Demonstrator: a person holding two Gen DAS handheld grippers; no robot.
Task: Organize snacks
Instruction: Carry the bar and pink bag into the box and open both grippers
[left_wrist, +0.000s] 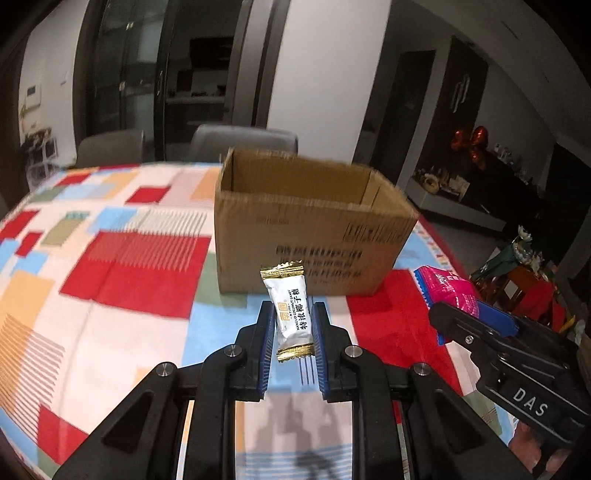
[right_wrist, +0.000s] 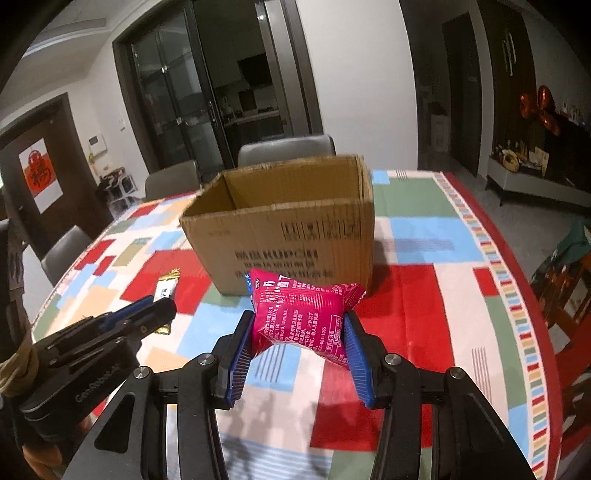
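A: Pinching what, left gripper (left_wrist: 294, 325)?
B: A white candy (left_wrist: 290, 310), clamped above the counter (left_wrist: 129, 280). Right gripper (right_wrist: 300, 334) squeezes a pink packet (right_wrist: 303, 314); cardboard box (right_wrist: 291, 225) at 12 o'clock.

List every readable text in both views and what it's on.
"KUPOH": cardboard box front; the other lines printed there are blurred.
"NANGUO COCONUT CANDY": white candy wrapper, beside large Chinese characters.
"DAS": body of the right hand-held gripper, seen from the left wrist view.
"GenRobot": body of the left hand-held gripper, partly legible.
Pink snack pack: fine print too small to read.
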